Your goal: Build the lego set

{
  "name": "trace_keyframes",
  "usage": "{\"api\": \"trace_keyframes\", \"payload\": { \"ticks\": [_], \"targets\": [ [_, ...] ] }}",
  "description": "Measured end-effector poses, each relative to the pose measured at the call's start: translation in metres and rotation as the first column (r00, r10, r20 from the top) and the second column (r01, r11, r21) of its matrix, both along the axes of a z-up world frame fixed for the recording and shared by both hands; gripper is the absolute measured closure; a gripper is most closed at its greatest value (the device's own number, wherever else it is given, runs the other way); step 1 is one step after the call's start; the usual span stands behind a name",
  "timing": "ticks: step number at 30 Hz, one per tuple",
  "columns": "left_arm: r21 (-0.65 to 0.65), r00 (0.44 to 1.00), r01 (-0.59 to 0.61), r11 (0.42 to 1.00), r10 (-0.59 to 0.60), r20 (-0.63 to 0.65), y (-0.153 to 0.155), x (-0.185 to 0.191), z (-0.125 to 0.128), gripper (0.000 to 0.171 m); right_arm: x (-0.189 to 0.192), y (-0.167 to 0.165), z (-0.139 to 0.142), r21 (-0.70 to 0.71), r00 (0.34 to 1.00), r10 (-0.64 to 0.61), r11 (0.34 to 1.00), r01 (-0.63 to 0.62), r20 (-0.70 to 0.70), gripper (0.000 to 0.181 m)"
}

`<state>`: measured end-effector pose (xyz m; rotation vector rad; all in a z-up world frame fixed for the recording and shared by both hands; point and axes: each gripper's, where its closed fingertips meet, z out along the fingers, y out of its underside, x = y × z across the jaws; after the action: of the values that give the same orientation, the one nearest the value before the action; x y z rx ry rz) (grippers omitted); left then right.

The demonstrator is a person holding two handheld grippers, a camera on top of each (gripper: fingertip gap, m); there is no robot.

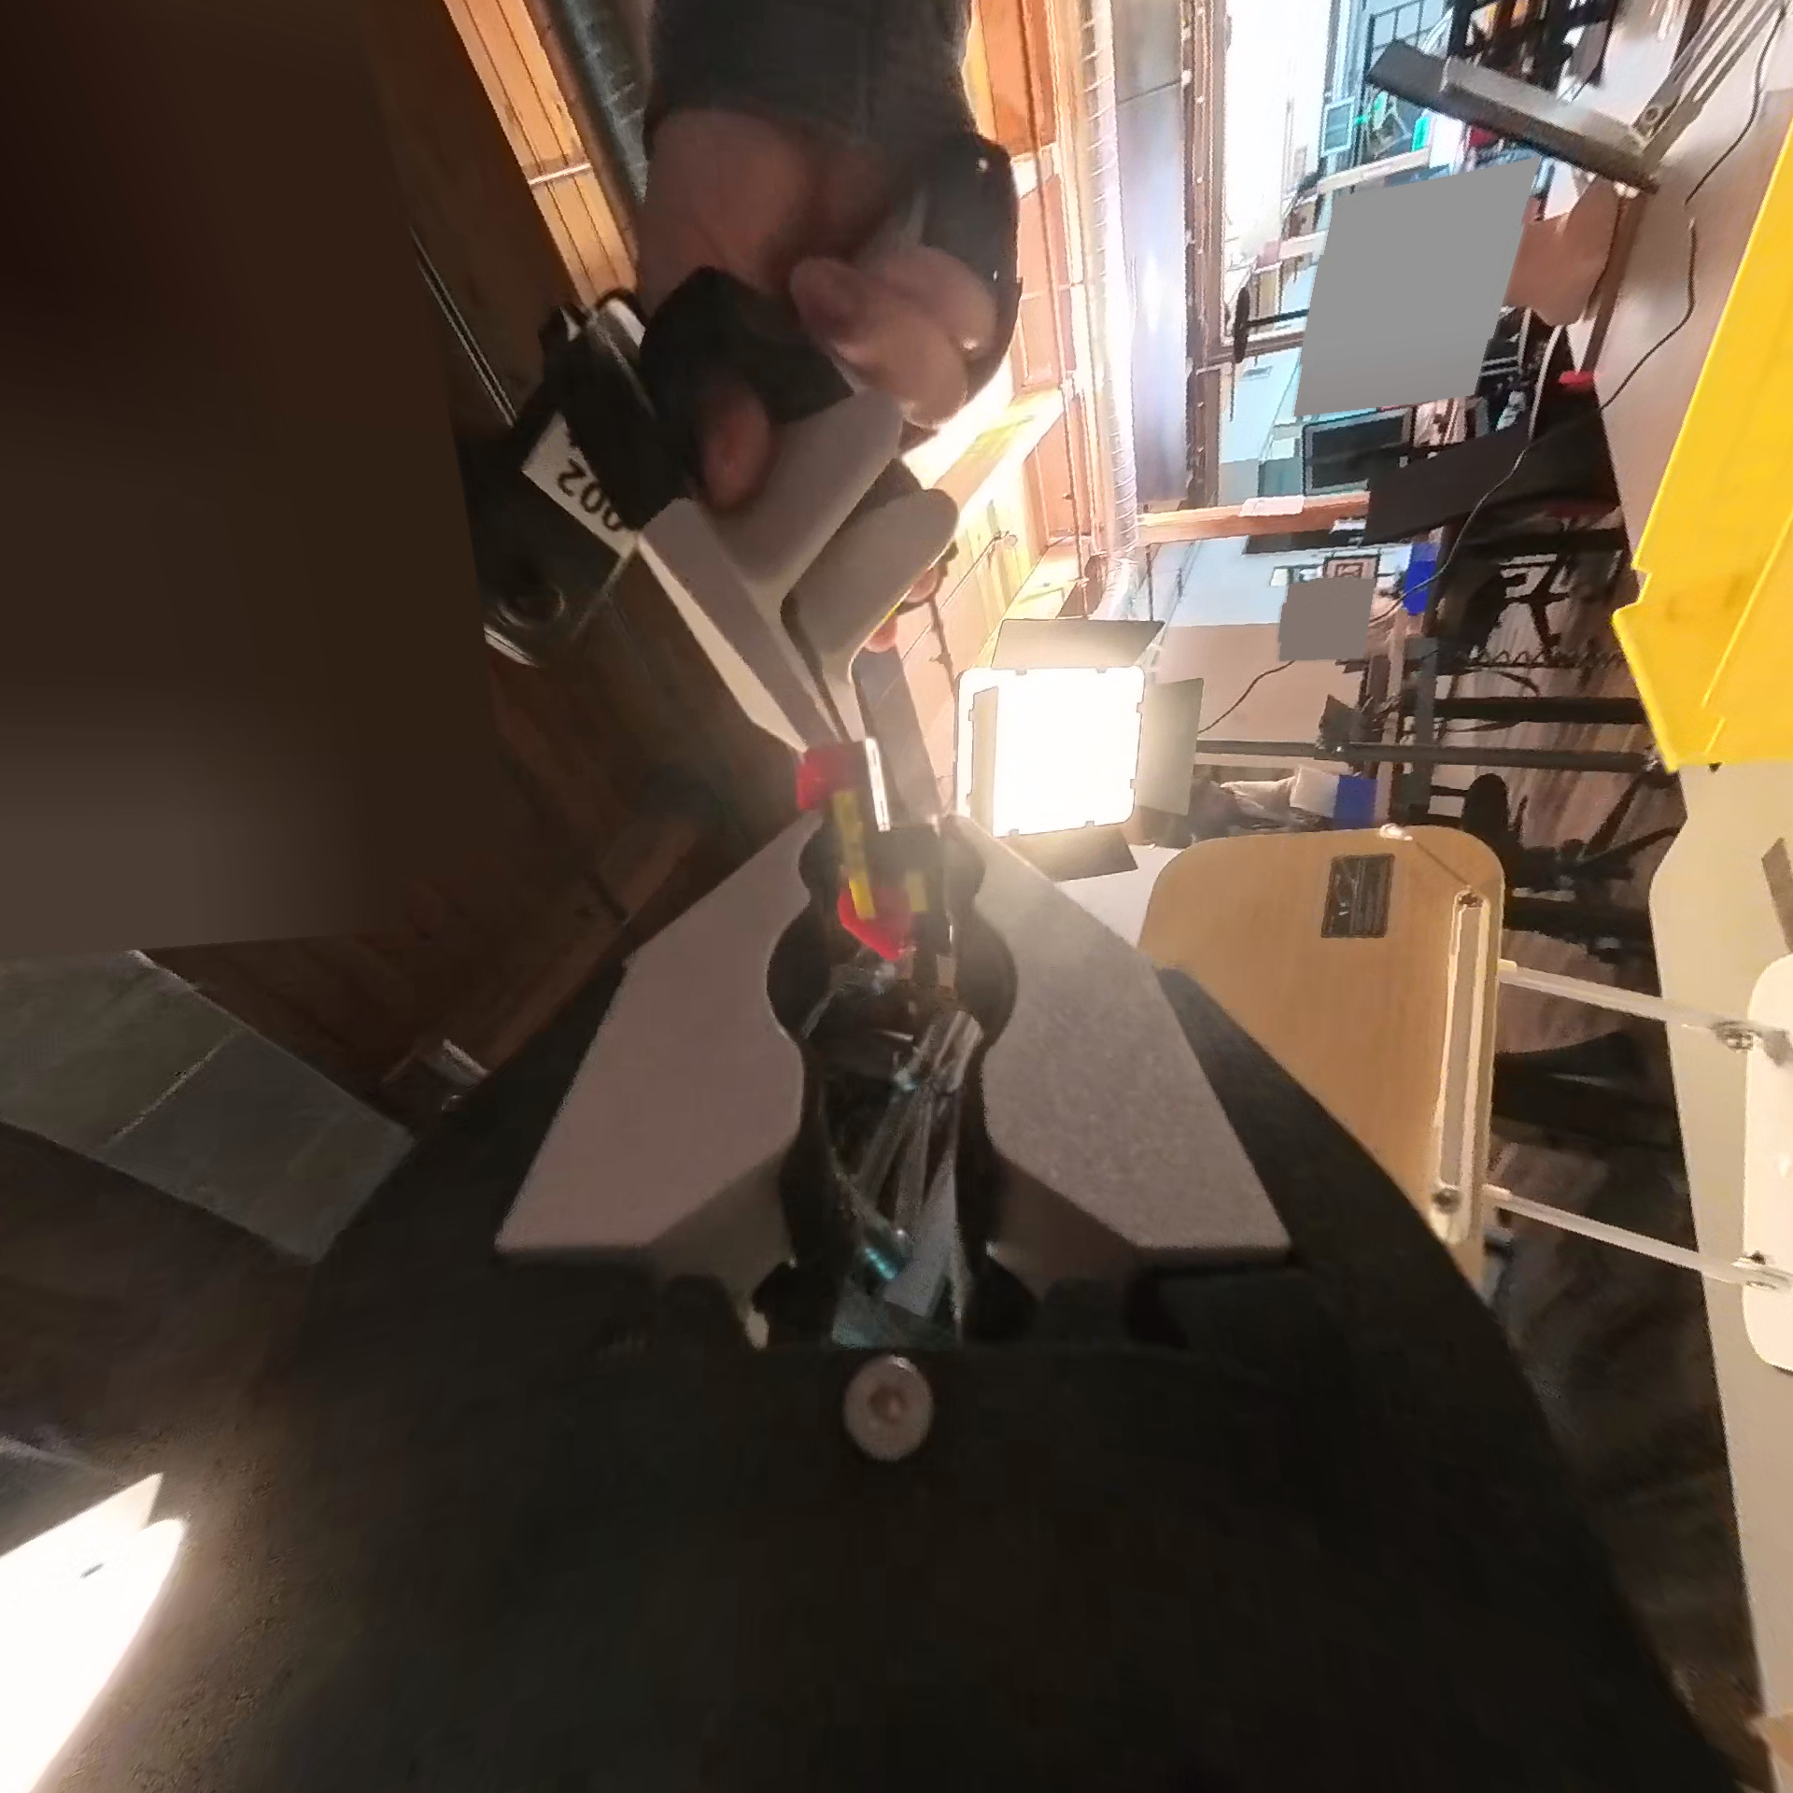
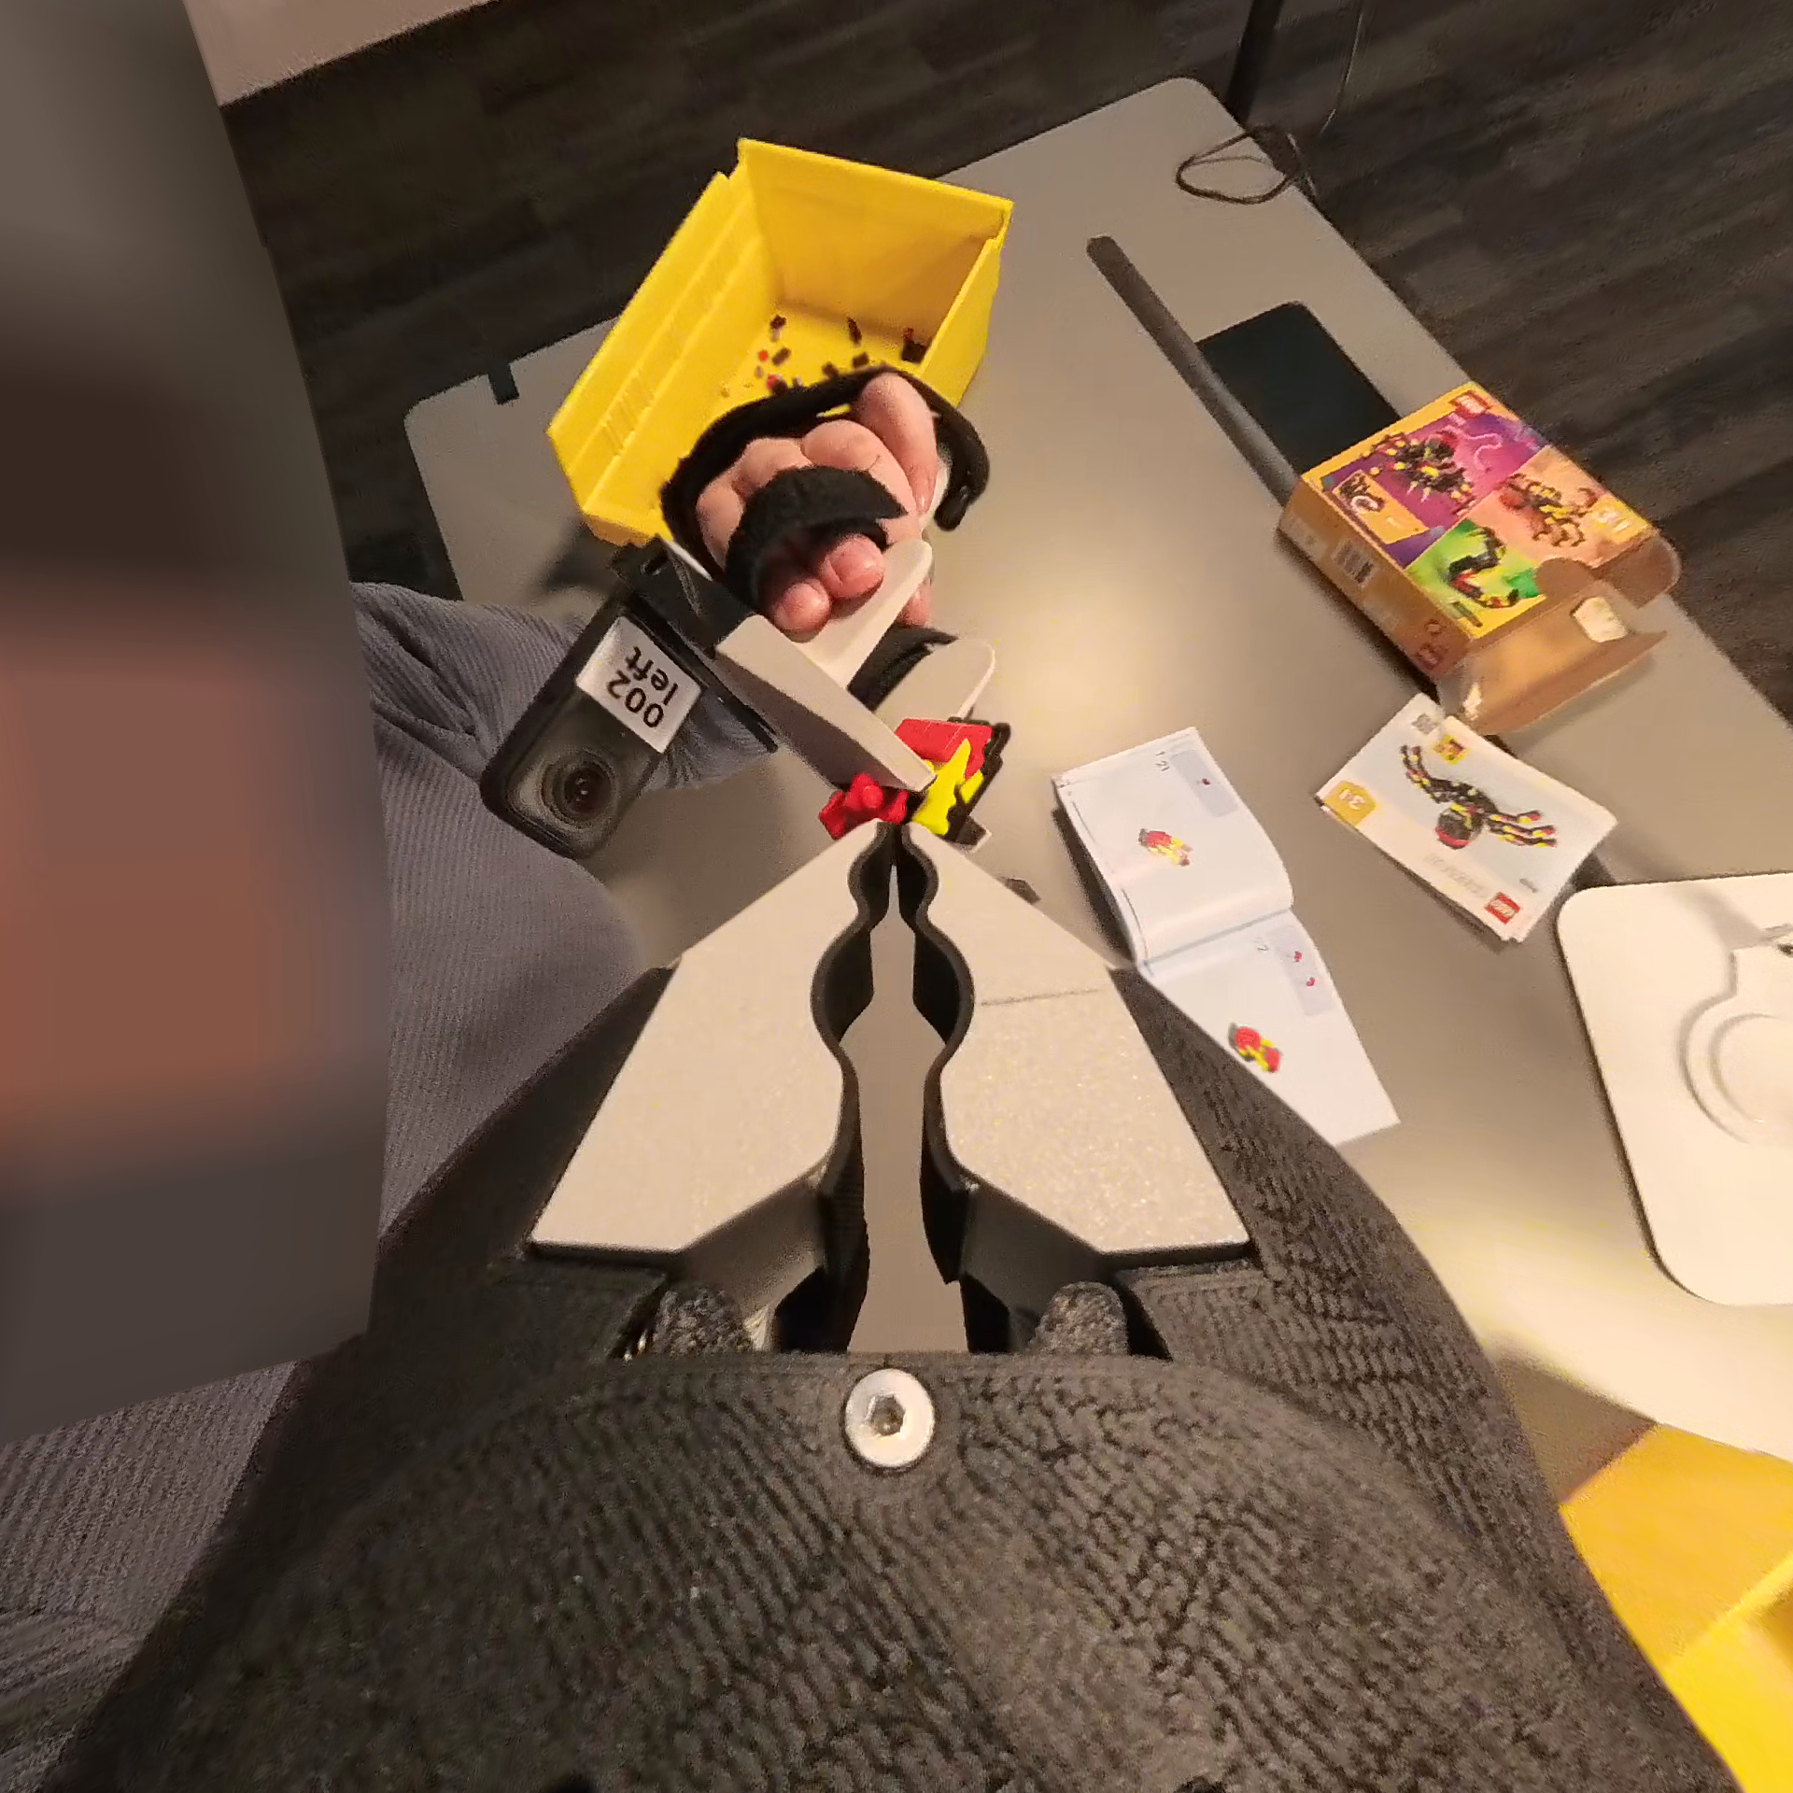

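Note:
A small red, yellow and black lego model [image 2: 956, 766] hangs in the air above the grey table [image 2: 1116, 602], between both grippers. My left gripper [image 1: 878, 844] is shut on the model [image 1: 873, 897]; in the right wrist view it [image 2: 946, 747] reaches in from the upper left. My right gripper [image 2: 895, 834] has its tips closed together at a red piece [image 2: 856, 805] on the model's end. In the left wrist view it [image 1: 834, 757] comes down from above onto that red piece [image 1: 820, 781]. The exact contact is partly hidden.
A yellow bin [image 2: 679, 320] with several loose pieces stands at the table's far side. The set's box [image 2: 1455, 524], an open instruction booklet [image 2: 1193, 902], a second booklet [image 2: 1455, 815] and a white stand base [image 2: 1698, 1067] lie to the right. A bright lamp [image 1: 1058, 747] and a wooden chair [image 1: 1310, 1019] stand beyond. Both grippers' tips are close together, under 4 cm apart.

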<state>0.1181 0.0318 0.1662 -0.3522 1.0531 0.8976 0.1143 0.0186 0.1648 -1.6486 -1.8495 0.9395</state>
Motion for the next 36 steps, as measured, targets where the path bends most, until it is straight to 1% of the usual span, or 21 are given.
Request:
{"api": "trace_keyframes", "payload": {
  "ticks": [4, 7, 19, 29, 32, 36],
  "targets": [
    [0.043, 0.997, -0.063, 0.997, 0.065, -0.029, 0.003, 0.0, -0.001, 0.153, 0.0, 0.001, -0.001, -0.038, 1.0, 0.006, 0.999, -0.007, -0.008, 0.181],
    [0.057, 0.996, -0.08, 0.995, 0.082, -0.039, 0.005, 0.001, -0.003, 0.153, 0.0, 0.001, 0.0, -0.07, 1.0, 0.006, 0.998, -0.007, -0.015, 0.181],
    [0.082, 0.986, -0.155, 0.984, 0.16, -0.045, 0.011, -0.002, -0.003, 0.152, -0.001, 0.008, -0.001, -0.076, 0.999, -0.024, 0.997, 0.021, -0.035, 0.181],
    [0.129, 0.942, -0.309, 0.942, 0.322, -0.092, 0.024, -0.006, -0.008, 0.152, -0.002, 0.024, -0.008, -0.132, 0.994, -0.103, 0.987, 0.097, -0.043, 0.181],
    [0.145, 0.921, -0.358, 0.922, 0.375, -0.107, 0.028, -0.008, -0.01, 0.153, -0.003, 0.028, -0.01, -0.118, 0.99, -0.129, 0.986, 0.122, -0.053, 0.181],
    [0.16, 0.902, -0.402, 0.902, 0.42, -0.102, 0.031, -0.009, -0.01, 0.153, -0.003, 0.031, -0.011, -0.032, 0.989, -0.131, 0.991, 0.129, -0.074, 0.181]
  ]
}}
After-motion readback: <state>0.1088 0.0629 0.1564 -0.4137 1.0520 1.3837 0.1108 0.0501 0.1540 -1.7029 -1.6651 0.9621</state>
